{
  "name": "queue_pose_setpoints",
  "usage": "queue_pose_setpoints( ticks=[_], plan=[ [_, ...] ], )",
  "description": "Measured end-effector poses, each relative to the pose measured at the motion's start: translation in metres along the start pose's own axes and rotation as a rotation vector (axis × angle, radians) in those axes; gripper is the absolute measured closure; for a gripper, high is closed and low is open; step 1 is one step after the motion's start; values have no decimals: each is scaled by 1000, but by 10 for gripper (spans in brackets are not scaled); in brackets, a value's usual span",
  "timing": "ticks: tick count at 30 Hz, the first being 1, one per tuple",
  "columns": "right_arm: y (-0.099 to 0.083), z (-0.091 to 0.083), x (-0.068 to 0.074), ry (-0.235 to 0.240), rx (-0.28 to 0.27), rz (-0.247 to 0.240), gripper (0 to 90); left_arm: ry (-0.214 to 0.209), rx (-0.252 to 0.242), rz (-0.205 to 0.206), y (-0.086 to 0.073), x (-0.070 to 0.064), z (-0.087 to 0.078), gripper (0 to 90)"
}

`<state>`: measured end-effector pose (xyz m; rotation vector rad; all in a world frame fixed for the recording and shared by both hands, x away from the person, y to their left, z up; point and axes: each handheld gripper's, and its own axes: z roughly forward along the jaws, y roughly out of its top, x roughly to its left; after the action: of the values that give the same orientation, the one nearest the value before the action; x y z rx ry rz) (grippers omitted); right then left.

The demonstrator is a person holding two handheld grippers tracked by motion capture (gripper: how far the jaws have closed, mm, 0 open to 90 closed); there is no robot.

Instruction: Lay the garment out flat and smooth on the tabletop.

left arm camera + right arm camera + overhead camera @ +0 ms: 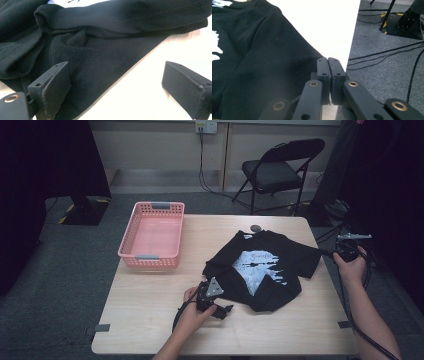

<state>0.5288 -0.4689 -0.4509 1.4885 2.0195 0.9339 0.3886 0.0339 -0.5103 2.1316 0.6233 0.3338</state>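
Note:
A black T-shirt [265, 265] with a white print lies spread on the right half of the wooden table [150, 305]. My left gripper [223, 300] stands open at the shirt's near-left hem. In the left gripper view [116, 72], one jaw rests over the dark fabric [100, 50] and the other over bare wood. At the table's right edge my right gripper [327, 252] is shut on the tip of the shirt's sleeve. The right gripper view shows its jaws [328, 60] pressed together where the black cloth [249, 50] ends.
A pink plastic basket [125, 240] sits at the table's far left with nothing in it. A small grey round object [256, 227] lies at the far edge. Behind the table stand a black folding chair [280, 170] and floor cables [387, 52].

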Motion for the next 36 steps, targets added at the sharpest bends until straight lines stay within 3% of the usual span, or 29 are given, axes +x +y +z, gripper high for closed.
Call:
queue_pose_setpoints(
  ticks=[5,7,9,10,12,13,14,15,16,17,22,28,31,36],
  plan=[
    [1,-5,0,-25,-19,-15,859,0,1,0,0,0,0,83],
    [-1,-10,-1,-16,-45,-2,742,0,0,1,0,0,0,83],
    [-3,-13,5,10,-58,-26,625,-1,-1,1,0,0,0,83],
    [-3,-13,5,10,-58,-26,625,-1,0,1,0,0,0,83],
    [-6,-17,13,57,-79,-28,484,-2,-1,0,0,0,0,83],
    [-11,-19,26,122,-93,-41,346,-1,-1,0,0,0,0,83],
    [-11,-19,26,122,-93,-41,346,-1,-1,0,0,0,0,83],
    [-13,-20,34,154,-83,-53,286,-1,-1,0,0,0,0,83],
    [-21,-25,54,169,-69,-112,247,-1,-1,0,0,0,0,83],
    [-21,-25,54,169,-69,-112,247,-1,-1,0,0,0,0,83],
    [-39,-34,91,268,-64,-182,163,-8,-2,3,0,1,0,83],
    [-75,-36,127,368,24,-232,130,-8,-2,3,0,1,0,83],
    [-87,-38,135,373,50,-263,125,-8,-2,3,0,1,0,83],
    [-99,-41,141,327,78,-336,123,-8,-2,2,0,1,0,83]
  ],
)
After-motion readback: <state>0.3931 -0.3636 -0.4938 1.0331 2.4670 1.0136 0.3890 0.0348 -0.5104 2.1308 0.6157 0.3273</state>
